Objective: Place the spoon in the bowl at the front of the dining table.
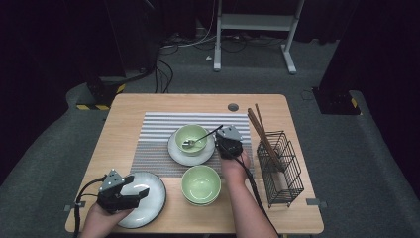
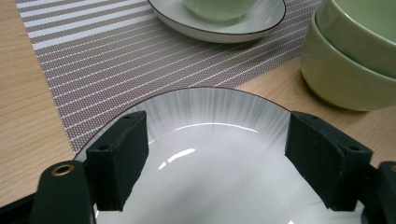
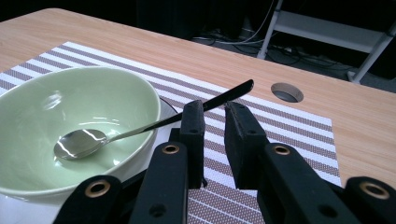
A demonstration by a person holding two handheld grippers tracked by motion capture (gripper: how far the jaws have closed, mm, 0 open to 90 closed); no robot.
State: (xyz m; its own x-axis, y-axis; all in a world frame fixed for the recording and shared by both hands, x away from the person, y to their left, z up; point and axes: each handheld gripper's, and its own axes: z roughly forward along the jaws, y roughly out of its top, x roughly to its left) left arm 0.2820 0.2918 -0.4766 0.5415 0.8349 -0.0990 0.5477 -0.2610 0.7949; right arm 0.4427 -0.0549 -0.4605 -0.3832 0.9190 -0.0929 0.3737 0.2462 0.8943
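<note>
Left gripper (image 2: pixel 217 154) wide over near plate (image 2: pixel 215 140); right gripper (image 3: pixel 215 121) narrow, empty beside spoon (image 3: pixel 140 130) handle. Centre handle between pads (image 3: pixel 194 126) before squeezing.

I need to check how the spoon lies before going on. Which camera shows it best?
The right gripper view: the spoon is close, its bowl resting inside the green bowl, its dark handle leaning over the rim past the right gripper. The high view shows the spoon small. The left gripper view catches that bowl's base.
</note>
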